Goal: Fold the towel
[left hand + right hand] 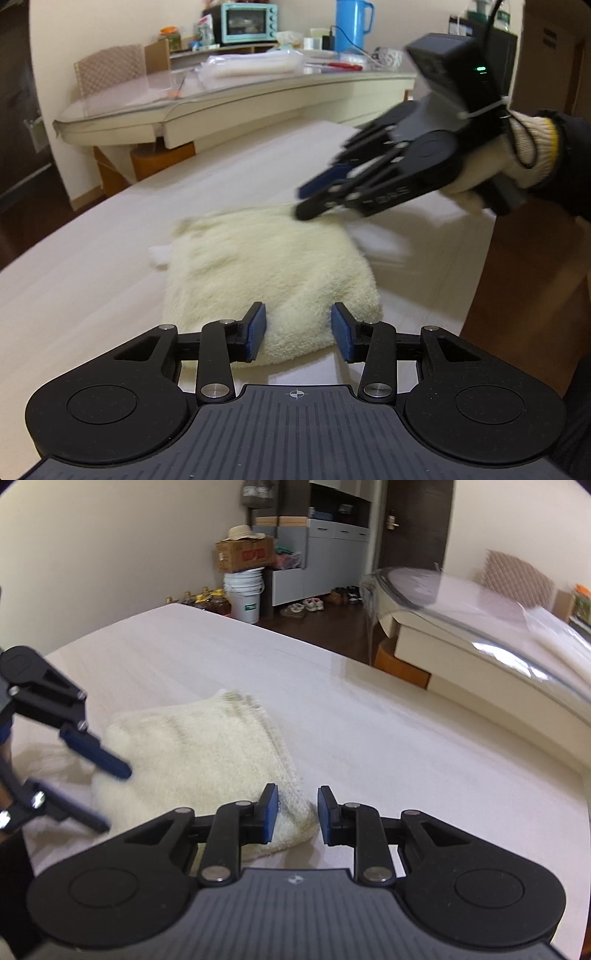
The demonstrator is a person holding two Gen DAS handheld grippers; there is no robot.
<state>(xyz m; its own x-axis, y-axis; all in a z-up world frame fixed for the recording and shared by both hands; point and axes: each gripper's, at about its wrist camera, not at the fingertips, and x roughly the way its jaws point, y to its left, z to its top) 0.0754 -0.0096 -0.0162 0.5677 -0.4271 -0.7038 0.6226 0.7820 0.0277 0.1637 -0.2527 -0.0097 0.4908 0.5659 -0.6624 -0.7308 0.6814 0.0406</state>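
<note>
On a pale table, a cream towel lies folded into a thick square. At six o'clock in its own view, the left gripper hovers over the towel's near edge, jaws parted and empty. Coming from three o'clock there, the right gripper also stands apart, holding nothing, above a corner.

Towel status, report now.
Left gripper open, right gripper open, neither gripping. Towel folded into a thick pad, flat on the white table. Nothing in the way.
</note>
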